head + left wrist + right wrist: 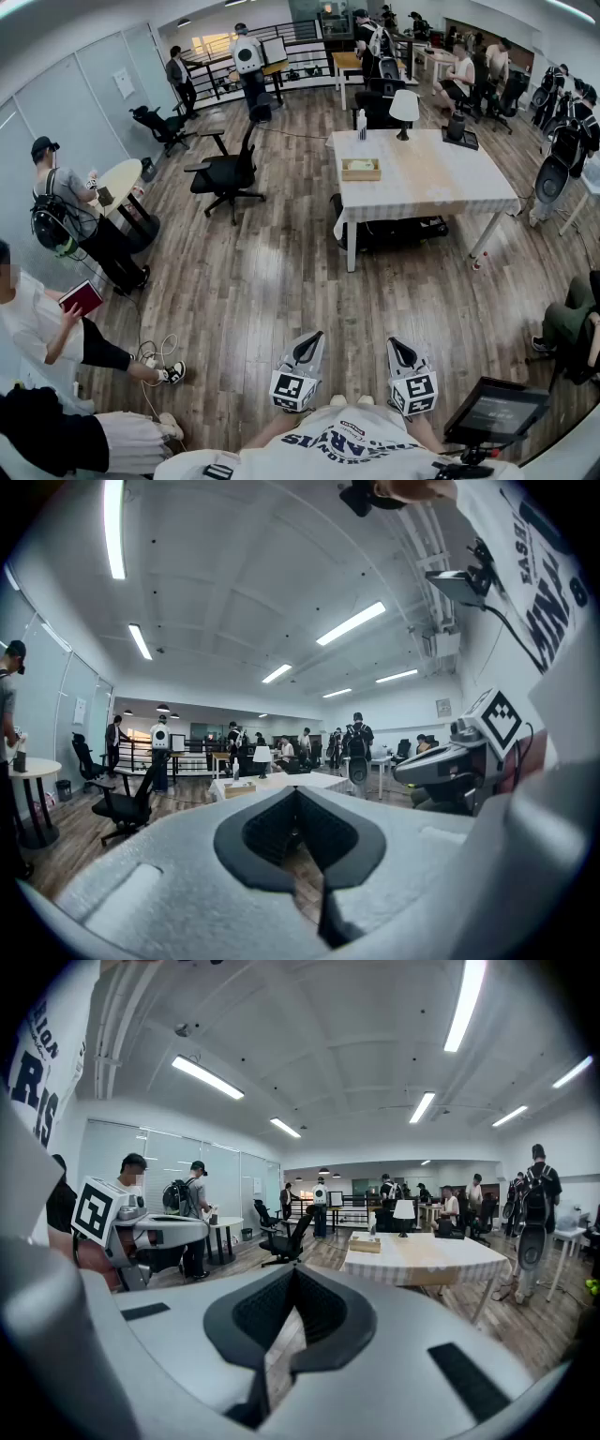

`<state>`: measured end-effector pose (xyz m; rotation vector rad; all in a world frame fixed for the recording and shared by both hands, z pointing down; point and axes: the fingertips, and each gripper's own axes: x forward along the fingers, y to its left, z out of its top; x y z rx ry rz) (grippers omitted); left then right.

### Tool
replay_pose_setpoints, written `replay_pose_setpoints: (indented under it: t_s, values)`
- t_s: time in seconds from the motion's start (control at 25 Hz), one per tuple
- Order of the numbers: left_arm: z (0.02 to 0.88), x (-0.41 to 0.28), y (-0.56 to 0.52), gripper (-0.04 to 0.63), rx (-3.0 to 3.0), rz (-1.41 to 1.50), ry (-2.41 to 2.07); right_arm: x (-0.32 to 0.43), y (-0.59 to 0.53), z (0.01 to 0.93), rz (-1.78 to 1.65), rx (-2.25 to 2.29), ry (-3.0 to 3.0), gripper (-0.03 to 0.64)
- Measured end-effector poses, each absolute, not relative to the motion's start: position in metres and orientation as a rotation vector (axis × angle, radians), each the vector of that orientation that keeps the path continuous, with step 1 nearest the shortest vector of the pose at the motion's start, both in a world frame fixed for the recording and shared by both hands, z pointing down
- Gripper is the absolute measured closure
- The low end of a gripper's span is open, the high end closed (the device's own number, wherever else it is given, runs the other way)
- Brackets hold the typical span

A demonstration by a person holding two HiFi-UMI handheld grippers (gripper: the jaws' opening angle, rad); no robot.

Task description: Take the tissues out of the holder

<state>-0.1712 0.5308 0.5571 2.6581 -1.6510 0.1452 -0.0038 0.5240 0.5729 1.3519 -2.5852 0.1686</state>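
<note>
The tissue holder (361,169) is a low wooden box with white tissue in its top. It stands near the left end of a white table (431,183) far ahead of me. Both grippers hang close to my body, well short of that table. My left gripper (308,338) is shut with nothing between its jaws, and so is my right gripper (399,344). In the left gripper view the holder (239,789) shows small above the closed jaws. In the right gripper view the holder (365,1244) lies on the table (431,1262) ahead.
A black office chair (225,173) stands left of the table on the wooden floor. A white lamp (404,106), a bottle (361,122) and a dark object (458,131) share the tabletop. People stand and sit at the left by a round table (117,183). A screen (494,410) is at my right.
</note>
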Motion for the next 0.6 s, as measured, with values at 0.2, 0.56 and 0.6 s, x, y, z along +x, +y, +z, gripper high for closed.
replay_pose_setpoints:
  t_s: [0.2, 0.56, 0.6]
  values:
    - [0.558, -0.161, 0.531, 0.591, 2.654, 0.152, -1.64, 0.011, 0.52, 0.568, 0.149, 1.396, -2.58, 0.609]
    - [0.541, -0.137, 0.529, 0.591, 2.707, 0.151, -1.598, 0.041, 0.509, 0.543, 0.186, 1.503, -2.666, 0.609]
    - [0.541, -0.135, 0.529, 0.591, 2.708, 0.154, -1.594, 0.044, 0.508, 0.542, 0.205, 1.513, -2.683, 0.609]
